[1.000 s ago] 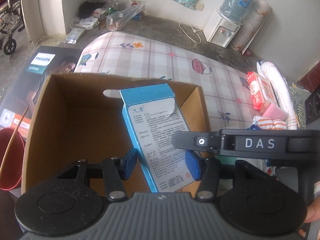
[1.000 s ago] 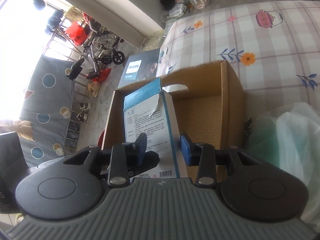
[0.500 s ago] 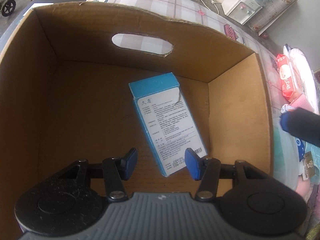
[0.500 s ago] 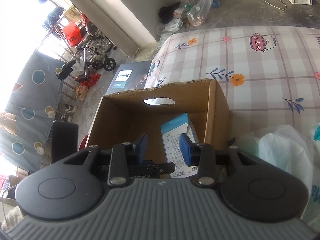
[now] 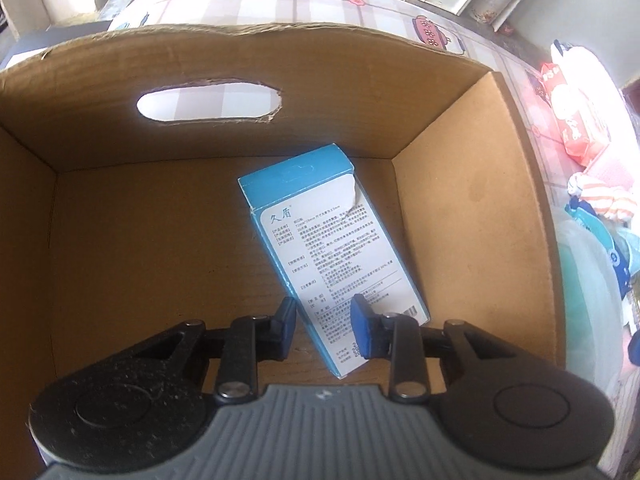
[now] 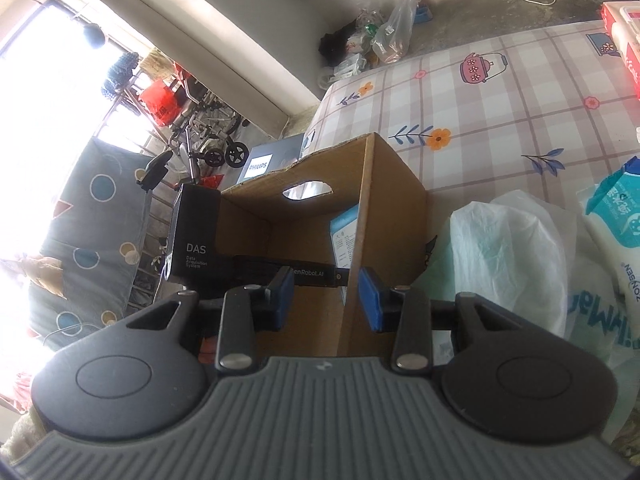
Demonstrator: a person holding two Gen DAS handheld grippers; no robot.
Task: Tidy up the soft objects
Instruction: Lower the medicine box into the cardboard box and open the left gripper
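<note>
A blue and white carton [image 5: 332, 248] lies face up on the floor of the brown cardboard box [image 5: 472, 220], near its right wall. My left gripper [image 5: 323, 320] hangs inside the box just above the carton's near end. Its jaws are closing, and the blue pads do not press on the carton. In the right wrist view the cardboard box [image 6: 396, 200] stands on the bed, with the carton [image 6: 344, 232] showing inside and the left gripper's black body [image 6: 196, 240] reaching in. My right gripper [image 6: 326, 300] is open and empty over the box's near right wall.
The checked bed sheet [image 6: 500, 100] spreads behind the box. Right of the box lie a white plastic bag [image 6: 508, 256], a wipes packet [image 6: 612, 216], a red tissue pack [image 5: 576, 120] and a striped cloth [image 5: 600, 200]. Clutter and a wheelchair stand on the floor.
The left gripper sank into the cardboard box and let go of the carton, which now lies on the floor; its jaws then narrowed. The right gripper drew away to the right.
</note>
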